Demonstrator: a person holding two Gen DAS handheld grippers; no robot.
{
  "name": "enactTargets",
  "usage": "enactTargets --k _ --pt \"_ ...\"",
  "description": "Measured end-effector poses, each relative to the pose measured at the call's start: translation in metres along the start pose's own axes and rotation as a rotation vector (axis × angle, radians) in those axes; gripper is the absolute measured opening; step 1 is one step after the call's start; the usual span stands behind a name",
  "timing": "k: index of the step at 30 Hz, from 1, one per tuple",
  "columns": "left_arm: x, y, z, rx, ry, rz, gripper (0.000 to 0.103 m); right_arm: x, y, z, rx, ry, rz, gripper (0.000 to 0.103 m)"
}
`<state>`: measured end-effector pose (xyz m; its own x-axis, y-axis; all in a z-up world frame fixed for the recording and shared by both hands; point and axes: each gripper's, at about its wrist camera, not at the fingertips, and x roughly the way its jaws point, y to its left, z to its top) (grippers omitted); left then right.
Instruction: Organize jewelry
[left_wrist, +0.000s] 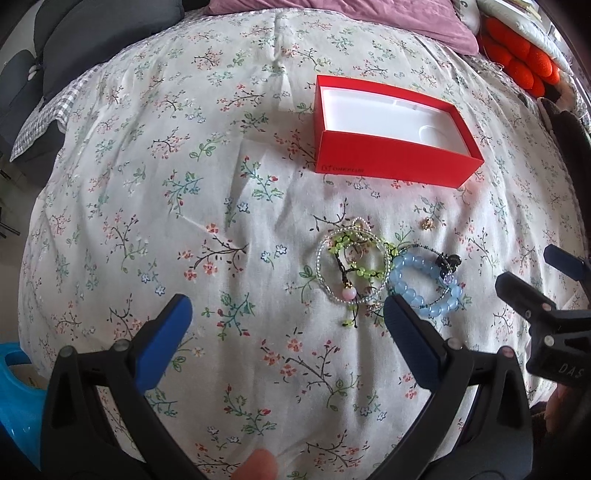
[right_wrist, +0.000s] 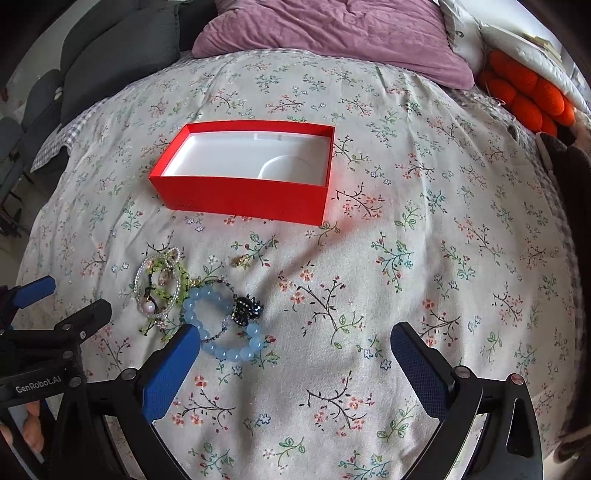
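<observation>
1. My left camera shows lettering on the near wall of the red box (left_wrist: 391, 155); the right camera shows that wall plain, but gives me the whole white tray inside, with nothing in it.
2. The right camera picks out a dark beaded charm (right_wrist: 246, 311) lying on the blue bead bracelet (right_wrist: 225, 325); on the left camera it is only a small dark blot.
3. The jewelry sits in a heap on the floral bedspread (left_wrist: 207, 206), nearer to me than the box: the blue bracelet just beside a tangle of clear and green bead strands (left_wrist: 351, 269), and a small gold piece (left_wrist: 427, 223) lying apart, between the heap and the box.
4. My left gripper (left_wrist: 288, 314) is spread wide, holding nothing, its right finger covering the bracelet's near edge.
5. My right gripper (right_wrist: 295, 339) is also spread and holds nothing, its left finger touching or overlapping the bracelet.
6. A purple pillow (right_wrist: 332, 33) and an orange cushion (right_wrist: 528, 96) lie at the far end.
</observation>
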<state>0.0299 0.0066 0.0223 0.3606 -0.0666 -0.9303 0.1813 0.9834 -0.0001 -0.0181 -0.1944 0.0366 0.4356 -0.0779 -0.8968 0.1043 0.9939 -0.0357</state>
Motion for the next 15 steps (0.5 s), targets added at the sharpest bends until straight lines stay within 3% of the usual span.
enactTargets --k 8,12,15 --pt "0.016 0.028 0.023 -0.064 0.028 -0.117 0.101 0.015 -0.026 0.022 0.086 0.063 0.066 0.103" --pt "0.032 0.035 0.028 -0.092 0.062 -0.188 0.081 0.03 -0.033 0.027 0.148 0.108 0.141 0.102" --pt "0.043 0.032 0.029 -0.09 0.08 -0.243 0.066 0.04 -0.033 0.028 0.185 0.138 0.182 0.094"
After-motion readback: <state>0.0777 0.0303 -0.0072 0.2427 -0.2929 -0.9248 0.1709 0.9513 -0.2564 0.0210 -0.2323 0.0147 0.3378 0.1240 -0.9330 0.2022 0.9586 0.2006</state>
